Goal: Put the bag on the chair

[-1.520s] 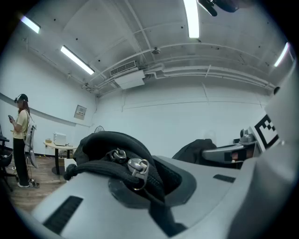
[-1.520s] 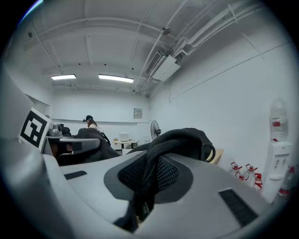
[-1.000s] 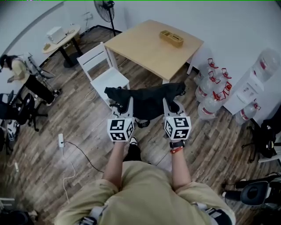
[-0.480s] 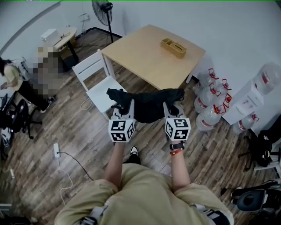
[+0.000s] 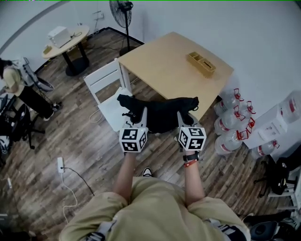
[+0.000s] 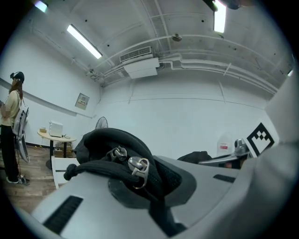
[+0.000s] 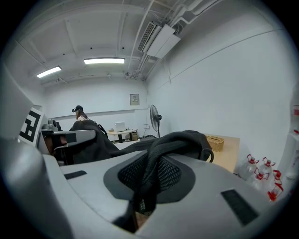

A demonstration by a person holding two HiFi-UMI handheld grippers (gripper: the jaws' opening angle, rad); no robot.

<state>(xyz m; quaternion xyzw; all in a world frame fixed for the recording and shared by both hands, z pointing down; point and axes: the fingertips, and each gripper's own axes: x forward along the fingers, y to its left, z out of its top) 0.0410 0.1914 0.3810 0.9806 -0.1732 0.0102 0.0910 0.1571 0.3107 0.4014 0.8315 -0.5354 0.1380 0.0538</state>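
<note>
A black bag (image 5: 162, 113) hangs stretched between my two grippers, above the floor. My left gripper (image 5: 139, 113) is shut on its left end, where cord and metal zipper pulls (image 6: 135, 167) sit between the jaws. My right gripper (image 5: 184, 116) is shut on the bag's strap (image 7: 154, 175) at the right end. The white chair (image 5: 110, 92) stands just beyond and left of the bag, its seat partly hidden under the bag's left end. The chair also shows low at the left in the left gripper view (image 6: 60, 168).
A wooden table (image 5: 176, 70) with a small wooden box (image 5: 201, 63) stands behind the chair. Water jugs (image 5: 233, 122) and a dispenser line the right wall. A fan (image 5: 123, 14), a round side table (image 5: 66, 44) and a person (image 5: 19, 89) are at the left. A power strip (image 5: 60, 164) lies on the floor.
Both grippers have carried the bag forward towards the chair and table. The bag's left end now overlaps the chair's seat. The grips have not changed.
</note>
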